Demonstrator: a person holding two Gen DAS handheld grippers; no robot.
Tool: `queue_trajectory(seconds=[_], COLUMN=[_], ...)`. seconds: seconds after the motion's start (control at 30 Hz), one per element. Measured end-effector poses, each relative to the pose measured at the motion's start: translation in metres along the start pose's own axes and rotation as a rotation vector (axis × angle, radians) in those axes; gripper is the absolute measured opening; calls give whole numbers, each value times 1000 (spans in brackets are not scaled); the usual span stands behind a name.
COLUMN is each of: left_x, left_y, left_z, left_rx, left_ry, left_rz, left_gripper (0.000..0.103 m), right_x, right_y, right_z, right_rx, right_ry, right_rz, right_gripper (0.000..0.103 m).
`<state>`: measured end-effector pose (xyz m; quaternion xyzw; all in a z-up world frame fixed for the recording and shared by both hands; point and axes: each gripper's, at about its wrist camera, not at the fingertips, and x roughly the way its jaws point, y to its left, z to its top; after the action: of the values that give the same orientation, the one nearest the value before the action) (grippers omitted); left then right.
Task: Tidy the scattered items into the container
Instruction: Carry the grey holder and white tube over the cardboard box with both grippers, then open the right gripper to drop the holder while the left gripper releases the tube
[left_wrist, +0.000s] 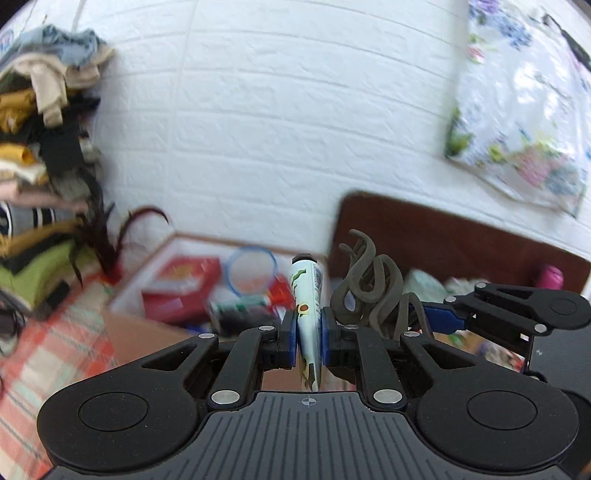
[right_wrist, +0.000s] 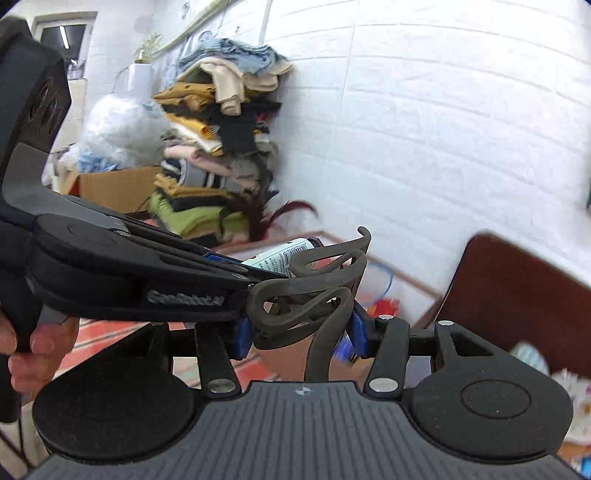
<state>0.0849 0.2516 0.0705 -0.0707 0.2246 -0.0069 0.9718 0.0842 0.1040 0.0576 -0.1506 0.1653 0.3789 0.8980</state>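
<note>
Two black two-finger grippers, left (left_wrist: 308, 332) and right (right_wrist: 301, 334). One white printed tube (left_wrist: 308, 314); one grey-brown looped wire-like clip (right_wrist: 310, 291) at its three o'clock. One cardboard box (left_wrist: 155, 258) at eleven o'clock, holding one blue ring (left_wrist: 231, 262) and one red packet (left_wrist: 181, 288). One clothes pile (right_wrist: 221, 144).

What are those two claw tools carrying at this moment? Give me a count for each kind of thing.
White printed tube, pinched in the left gripper: 1
Dark looped wire-style holder, between the fingers of the right gripper: 1
Total carried: 2
</note>
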Motion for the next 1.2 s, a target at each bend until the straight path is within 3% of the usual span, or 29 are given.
queue_trajectory(seconds=[0.17, 0.37, 0.73, 1.13, 1.17, 1.2], left_x=[42, 102, 214, 260, 261, 261], left_y=[25, 46, 72, 79, 81, 82], left_z=[32, 48, 27, 18, 18, 17], left_rx=[-28, -42, -167, -159, -163, -166], left_ry=[6, 27, 177, 228, 224, 220], left_rz=[6, 0, -24, 7, 14, 22], left_gripper=[8, 8, 9, 9, 13, 27], right_x=[45, 101, 193, 236, 238, 240], right_y=[-14, -40, -94, -117, -118, -118], right_z=[27, 33, -2, -28, -30, -31], right_rx=[34, 58, 102, 107, 105, 102], right_ry=[-1, 15, 133, 185, 188, 191], right_rz=[-23, -35, -76, -103, -106, -109], right_gripper=[56, 56, 56, 56, 56, 57])
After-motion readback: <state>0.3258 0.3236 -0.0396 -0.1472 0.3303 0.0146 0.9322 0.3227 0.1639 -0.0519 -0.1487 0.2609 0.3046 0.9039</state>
